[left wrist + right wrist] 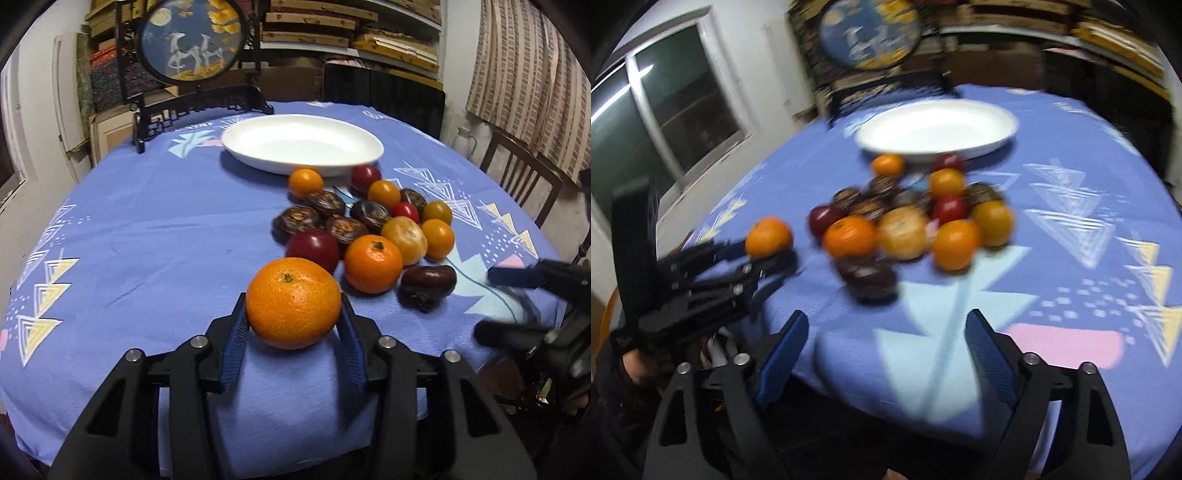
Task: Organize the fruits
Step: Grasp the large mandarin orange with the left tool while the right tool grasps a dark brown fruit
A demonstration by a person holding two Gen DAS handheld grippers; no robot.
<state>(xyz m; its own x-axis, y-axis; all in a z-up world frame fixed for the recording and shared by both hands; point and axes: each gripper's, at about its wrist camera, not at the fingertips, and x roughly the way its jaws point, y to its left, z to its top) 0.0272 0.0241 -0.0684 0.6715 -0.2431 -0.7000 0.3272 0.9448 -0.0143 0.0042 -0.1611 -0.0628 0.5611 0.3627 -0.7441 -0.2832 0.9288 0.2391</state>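
Note:
A large mandarin (pixel 293 302) sits between the blue pads of my left gripper (pixel 293 317), which is shut on it just above the blue tablecloth. In the right wrist view the same mandarin (pixel 769 236) shows in the left gripper (pixel 764 254) at the left. A heap of fruit (pixel 373 229) lies beyond it: orange, yellow, red and dark brown pieces. Behind the heap stands an empty white plate (pixel 303 142). My right gripper (pixel 886 321) is open over the near table edge with nothing between its fingers, short of the blurred heap (pixel 905 218).
A round decorative screen on a black stand (pixel 192 44) stands at the back left of the table. A wooden chair (pixel 517 173) is at the right. Shelves fill the back wall, and a window (pixel 683 103) is on the left. Bare cloth (pixel 147 229) lies left of the heap.

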